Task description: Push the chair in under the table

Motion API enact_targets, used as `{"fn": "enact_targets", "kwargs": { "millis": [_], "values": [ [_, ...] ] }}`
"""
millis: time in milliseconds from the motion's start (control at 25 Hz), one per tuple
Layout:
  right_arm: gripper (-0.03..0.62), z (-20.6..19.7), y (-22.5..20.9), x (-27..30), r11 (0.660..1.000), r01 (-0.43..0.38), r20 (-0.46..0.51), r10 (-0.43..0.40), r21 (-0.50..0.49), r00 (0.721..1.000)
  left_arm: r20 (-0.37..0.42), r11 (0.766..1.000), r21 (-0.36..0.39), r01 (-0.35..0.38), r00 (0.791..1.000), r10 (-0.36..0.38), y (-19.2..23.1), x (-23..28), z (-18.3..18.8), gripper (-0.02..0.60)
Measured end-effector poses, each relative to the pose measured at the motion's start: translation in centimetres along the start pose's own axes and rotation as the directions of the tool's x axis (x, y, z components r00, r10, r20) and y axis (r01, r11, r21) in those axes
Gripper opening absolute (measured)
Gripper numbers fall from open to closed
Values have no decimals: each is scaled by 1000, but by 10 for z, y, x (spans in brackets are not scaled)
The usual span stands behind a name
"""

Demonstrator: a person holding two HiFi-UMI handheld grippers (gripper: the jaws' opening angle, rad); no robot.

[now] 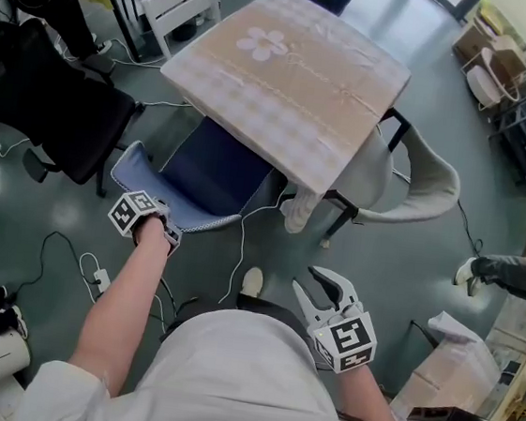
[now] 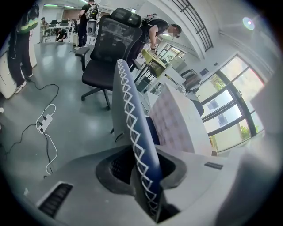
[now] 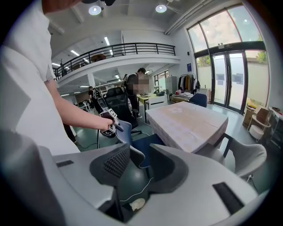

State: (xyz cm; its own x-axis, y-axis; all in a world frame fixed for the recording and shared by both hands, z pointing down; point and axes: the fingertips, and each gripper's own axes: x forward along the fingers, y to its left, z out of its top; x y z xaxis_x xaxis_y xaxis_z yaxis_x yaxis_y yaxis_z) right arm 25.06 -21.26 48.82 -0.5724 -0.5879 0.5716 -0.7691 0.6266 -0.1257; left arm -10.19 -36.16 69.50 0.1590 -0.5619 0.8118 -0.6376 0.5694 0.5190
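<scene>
The right gripper (image 1: 304,278) was positioned nearest, low and right of centre, just ahead of the person's white shirt (image 1: 225,380). Its jaws stood well apart and gripped nothing; only grey floor and a thin white cable (image 1: 240,245) showed between them.

The left gripper (image 1: 168,230) was extended further out on the left. Its jaws were closed on the top edge of the chair (image 1: 215,176) back, with the white-stitched rim running up between the pads in the left gripper view.

The chair was a dark blue one with a pale blue outer back. It stood at the near left edge of the table (image 1: 295,95), back toward the person. The seat was partly under the tabletop, and the back was clear of it.

The table was square and was covered with a beige checked cloth bearing a flower motif. A pale grey chair (image 1: 426,190) stood at its right side, tucked partly under. A black office chair (image 1: 58,106) stood on the left, near the blue chair. A white slatted chair (image 1: 183,2) stood at the far left, beyond the table.
</scene>
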Motion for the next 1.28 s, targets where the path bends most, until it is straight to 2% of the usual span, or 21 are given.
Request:
{"fn": "enact_targets", "kwargs": {
  "millis": [280,360,520,640,760,840,960,1040,1160,1280],
  "values": [
    [147,8,11,3,1000,4,13,-4,-13,1000,-26,997,35,-63,998,64,10,-5,-1,147],
    [147,11,17,4,1000,7,22,-7,-17,1000,-24,997,50,-61,998,62,8,-13,2,161],
    [147,14,36,6,1000,8,41,-7,-26,999,-17,996,83,12,1000,-10,4,-36,6,172],
    [147,17,56,9,999,7,51,-5,-37,999,11,989,135,59,998,-61,2,-63,15,173],
    [147,21,81,14,999,3,59,0,-48,998,41,969,212,128,989,-140,2,-99,29,172],
    [147,24,97,18,998,2,65,2,-62,998,42,945,254,206,974,-224,0,-124,33,172],
    [142,26,123,22,997,0,78,6,-77,997,23,885,331,328,935,-355,-1,-162,32,150],
    [110,25,142,23,996,6,84,1,-84,996,-5,820,420,389,905,-426,2,-191,25,96],
    [59,24,167,22,996,12,91,-3,-92,996,-63,696,556,455,858,-510,3,-234,9,17],
    [39,24,193,21,994,19,92,-9,-108,996,-115,545,669,505,796,-595,2,-277,-7,11]
  ]
}}
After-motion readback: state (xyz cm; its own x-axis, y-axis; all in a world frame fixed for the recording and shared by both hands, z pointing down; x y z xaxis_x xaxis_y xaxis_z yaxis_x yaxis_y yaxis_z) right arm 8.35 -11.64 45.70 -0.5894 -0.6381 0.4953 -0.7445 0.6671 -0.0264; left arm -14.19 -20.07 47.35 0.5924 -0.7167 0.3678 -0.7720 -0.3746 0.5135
